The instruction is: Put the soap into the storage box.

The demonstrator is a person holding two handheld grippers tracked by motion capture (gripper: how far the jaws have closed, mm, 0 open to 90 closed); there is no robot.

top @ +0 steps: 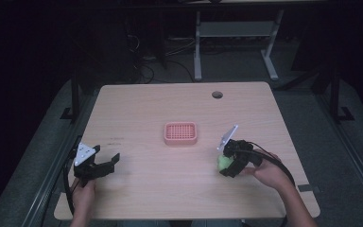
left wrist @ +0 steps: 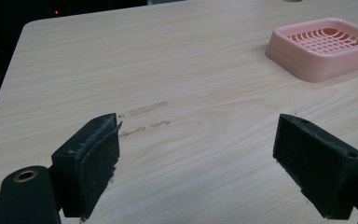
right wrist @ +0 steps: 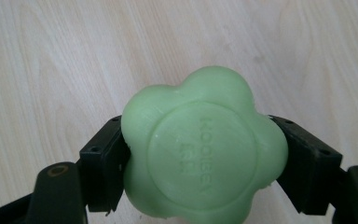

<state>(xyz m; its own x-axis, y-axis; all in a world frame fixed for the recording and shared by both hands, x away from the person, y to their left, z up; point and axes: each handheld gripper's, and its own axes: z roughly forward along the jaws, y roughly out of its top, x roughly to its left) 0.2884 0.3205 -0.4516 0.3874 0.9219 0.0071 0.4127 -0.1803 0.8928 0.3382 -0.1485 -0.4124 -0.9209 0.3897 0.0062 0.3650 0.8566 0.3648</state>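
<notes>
The right gripper (right wrist: pixel 200 163) has its two black jaws pressed against opposite sides of a green, flower-shaped bar of soap (right wrist: pixel 200 149), pinching it across its width so the flat stamped face looks back up at the gripper's own camera. From the high view the same soap (top: pixel 224 162) sits low at the front of that gripper (top: pixel 227 163), close over the table (top: pixel 146 194); whether it touches the wood I cannot tell.

Out from there, the pink soap dish (top: pixel 180 133) lies ahead and to the left of the held soap, near the middle of the table and apart from both hands. My guess is the soap is bound for that dish, and the right hand (top: pixel 269 172) is clearly the nearer one, with open wood between.

The left gripper (top: pixel 105 165) rests at the table's near left edge, jaws spread wide with nothing between them. Seen from it, the dish (left wrist: pixel 324 51) lies forward and off to its right, well apart.
</notes>
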